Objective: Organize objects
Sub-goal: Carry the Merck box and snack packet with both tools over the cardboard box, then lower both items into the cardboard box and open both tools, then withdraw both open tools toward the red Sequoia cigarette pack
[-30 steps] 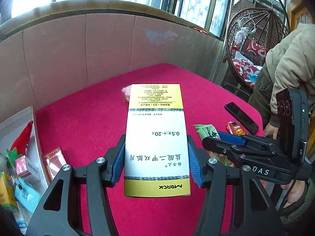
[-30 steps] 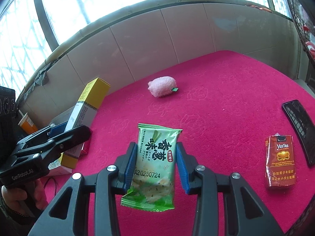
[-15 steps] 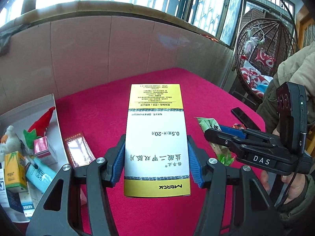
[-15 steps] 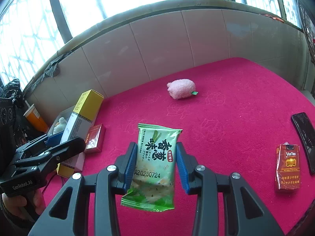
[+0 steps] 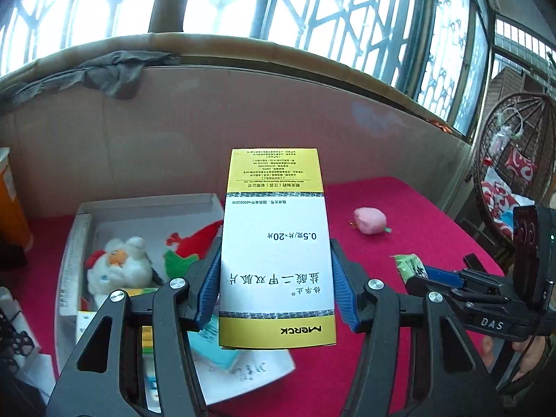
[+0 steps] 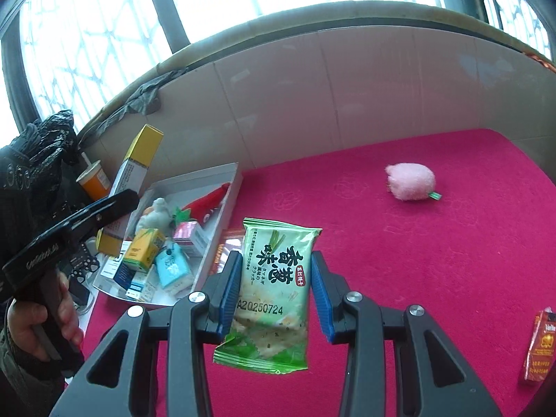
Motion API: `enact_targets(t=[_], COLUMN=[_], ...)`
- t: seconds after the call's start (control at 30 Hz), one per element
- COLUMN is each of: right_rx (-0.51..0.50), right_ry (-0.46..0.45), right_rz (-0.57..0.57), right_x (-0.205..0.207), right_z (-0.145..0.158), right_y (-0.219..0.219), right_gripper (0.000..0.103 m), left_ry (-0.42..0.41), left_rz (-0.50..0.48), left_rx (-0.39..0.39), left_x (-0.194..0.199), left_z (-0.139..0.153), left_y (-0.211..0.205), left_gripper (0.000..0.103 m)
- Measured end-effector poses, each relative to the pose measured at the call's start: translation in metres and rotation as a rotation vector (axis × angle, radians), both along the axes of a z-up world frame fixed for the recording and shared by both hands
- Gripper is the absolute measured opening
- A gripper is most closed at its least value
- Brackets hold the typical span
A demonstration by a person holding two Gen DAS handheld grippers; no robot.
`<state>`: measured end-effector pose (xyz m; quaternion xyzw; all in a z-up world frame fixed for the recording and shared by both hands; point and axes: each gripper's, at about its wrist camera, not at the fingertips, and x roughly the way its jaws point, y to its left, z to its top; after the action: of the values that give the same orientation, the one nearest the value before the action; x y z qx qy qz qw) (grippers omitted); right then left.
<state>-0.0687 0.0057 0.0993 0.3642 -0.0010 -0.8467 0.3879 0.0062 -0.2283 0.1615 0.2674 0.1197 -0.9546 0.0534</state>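
My left gripper (image 5: 274, 278) is shut on a white and yellow medicine box (image 5: 276, 243) and holds it in the air above the near right part of a white cardboard box (image 5: 146, 205). That box holds plush toys, small cartons and packets. My right gripper (image 6: 276, 288) is shut on a green cracker packet (image 6: 274, 295) and holds it above the red tablecloth, just right of the white box (image 6: 222, 215). The left gripper and its medicine box (image 6: 133, 173) also show at the left of the right wrist view.
A pink plush (image 6: 411, 182) lies on the red tablecloth (image 6: 417, 260) near the back wall. A red cigarette pack (image 6: 538, 347) lies at the right edge. A red packet (image 6: 226, 246) lies beside the white box. An orange cup (image 6: 93, 180) stands behind it. A wicker chair (image 5: 514, 160) stands at the right.
Both grippers have swung left with their loads. The white box has come into full view under the medicine box and beside the cracker packet. Both grips are unchanged.
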Motion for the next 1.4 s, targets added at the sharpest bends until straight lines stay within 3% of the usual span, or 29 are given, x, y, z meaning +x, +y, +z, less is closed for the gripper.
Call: enact_targets(t=[0.13,0.23,0.43,0.6,0.67,0.7,0.73,0.8,0.83,1.03,1.13,1.27,1.4], right_rx=[0.005,0.003,-0.009,-0.003,0.000,0.014,0.024,0.012,0.004,-0.069,-0.064,0.055,0.213], right_ry=[0.000,-0.036,-0.096,-0.111,-0.096,-0.076,-0.049,-0.006,0.012,0.115,0.115,0.083,0.086], right_rz=[0.095,0.168,0.255,0.257,0.265,0.265,0.256,0.251,0.248,0.163,0.103,0.073,0.154], right_x=[0.005,0.011,0.017,0.010,0.008,0.009,0.011,0.016,0.018,0.009,-0.012,-0.033,-0.016], right_z=[0.008,0.005,-0.005,-0.019,-0.024,-0.025,-0.025,-0.021,-0.018,0.012,0.016,-0.009,-0.051], right_y=[-0.050,-0.089,-0.159,-0.199,-0.208,-0.212,-0.212,-0.205,-0.199,-0.131,-0.091,-0.064,-0.072], right_gripper=[0.039,0.039,0.039,0.039,0.039,0.041,0.045,0.072,0.076,0.078,0.078,0.078,0.078], left_ry=[-0.028,-0.058,-0.146,-0.184,-0.170,-0.157,-0.141,-0.114,-0.103,0.034,0.091,0.109,0.053], left_rz=[0.103,0.155,0.196,0.243,0.264,0.271,0.282,0.306,0.316,0.261,0.207,0.157,0.153], left_rx=[0.016,-0.017,0.061,0.099,0.108,0.105,0.095,0.073,0.071,0.127,0.162,0.230,0.269], left_x=[-0.007,-0.019,-0.046,-0.056,-0.052,-0.049,-0.047,-0.037,-0.032,0.009,0.035,0.063,0.072], left_z=[0.008,0.007,-0.024,-0.043,-0.045,-0.044,-0.043,-0.037,-0.035,-0.005,0.000,-0.016,-0.037], left_y=[-0.063,-0.091,-0.135,-0.159,-0.163,-0.163,-0.162,-0.157,-0.154,-0.126,-0.103,-0.074,-0.056], left_gripper=[0.057,0.057,0.057,0.057,0.071,0.090,0.100,0.103,0.103,0.103,0.103,0.103,0.103])
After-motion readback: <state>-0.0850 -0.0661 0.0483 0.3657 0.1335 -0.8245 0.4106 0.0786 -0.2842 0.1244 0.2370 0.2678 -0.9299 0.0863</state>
